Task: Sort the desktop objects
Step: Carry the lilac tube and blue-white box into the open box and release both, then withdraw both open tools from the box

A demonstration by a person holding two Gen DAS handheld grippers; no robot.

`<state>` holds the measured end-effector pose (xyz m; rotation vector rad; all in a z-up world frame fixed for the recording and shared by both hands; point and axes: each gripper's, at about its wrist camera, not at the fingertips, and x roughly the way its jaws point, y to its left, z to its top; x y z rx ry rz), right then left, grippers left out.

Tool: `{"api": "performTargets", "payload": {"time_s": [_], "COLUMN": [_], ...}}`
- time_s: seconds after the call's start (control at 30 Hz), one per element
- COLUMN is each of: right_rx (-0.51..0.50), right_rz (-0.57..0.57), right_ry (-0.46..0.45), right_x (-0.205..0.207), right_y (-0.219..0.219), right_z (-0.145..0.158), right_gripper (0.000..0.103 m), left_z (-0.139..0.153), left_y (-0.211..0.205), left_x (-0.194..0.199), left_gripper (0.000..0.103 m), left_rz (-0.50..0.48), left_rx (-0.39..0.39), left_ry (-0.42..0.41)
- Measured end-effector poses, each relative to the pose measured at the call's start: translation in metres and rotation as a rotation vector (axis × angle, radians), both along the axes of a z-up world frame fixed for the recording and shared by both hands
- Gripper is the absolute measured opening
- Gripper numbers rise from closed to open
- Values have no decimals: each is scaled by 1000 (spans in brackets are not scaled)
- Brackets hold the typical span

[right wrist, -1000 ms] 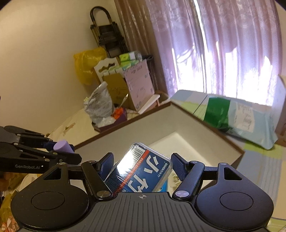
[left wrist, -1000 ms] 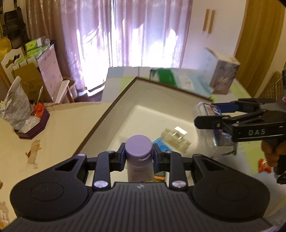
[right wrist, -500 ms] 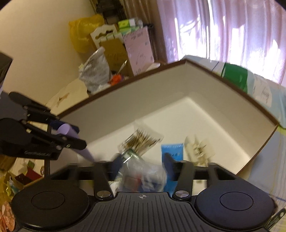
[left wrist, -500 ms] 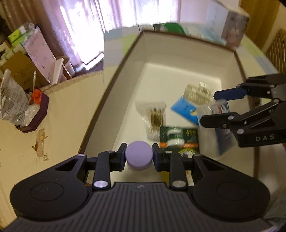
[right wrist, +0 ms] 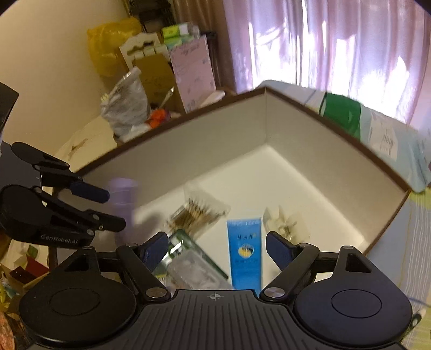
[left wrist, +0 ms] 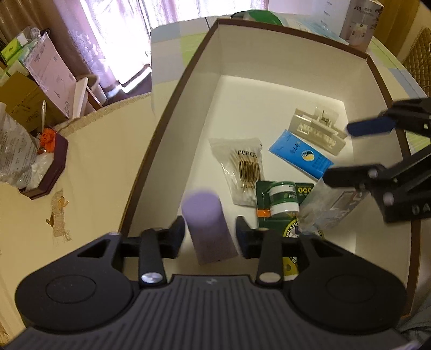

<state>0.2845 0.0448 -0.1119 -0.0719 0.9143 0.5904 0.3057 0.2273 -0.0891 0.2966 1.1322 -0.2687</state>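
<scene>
My left gripper (left wrist: 210, 237) hangs over the near left corner of the white box (left wrist: 282, 53). Its jaws are opening. A blurred purple bottle (left wrist: 207, 223) stands between the pads with small gaps on both sides. My right gripper (right wrist: 218, 250) is over the box's near right part, its jaws opening with nothing gripped. Below it, a clear plastic case (right wrist: 194, 269) lies tilted on a green card pack (left wrist: 282, 199). The right wrist view shows the left gripper (right wrist: 113, 210) at the left, beside the purple bottle (right wrist: 122, 199).
On the box floor lie a cotton swab pack (left wrist: 242, 169), a blue tube (left wrist: 301, 153) and a white clip (left wrist: 317, 129). A dark tray with clutter (left wrist: 45, 172) sits on the cream tablecloth at the left. A carton (left wrist: 358, 24) stands behind the box.
Both grippers came down over the box and tipped downward. The right one let go of the clear case, which dropped onto the green pack. The left pads parted from the purple bottle.
</scene>
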Motion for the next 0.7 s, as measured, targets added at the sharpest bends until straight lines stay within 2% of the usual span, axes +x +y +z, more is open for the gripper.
{"api": "performTargets", "payload": {"time_s": [0.13, 0.27, 0.7], "right_rx": [19, -11, -99], "right_rz": [-27, -29, 16], "right_ry": [-2, -3, 44], "right_x": [4, 6, -1], "right_y": [-6, -8, -5], "right_z": [6, 10, 3], "right_gripper": [85, 85, 85], "left_z": [11, 16, 6], "left_y": [0, 2, 0], "left_x": [-2, -4, -12], "left_gripper": [41, 41, 41], "left_rz": [3, 10, 28], "left_rx": [-12, -17, -5], "left_ry": [-32, -38, -9]}}
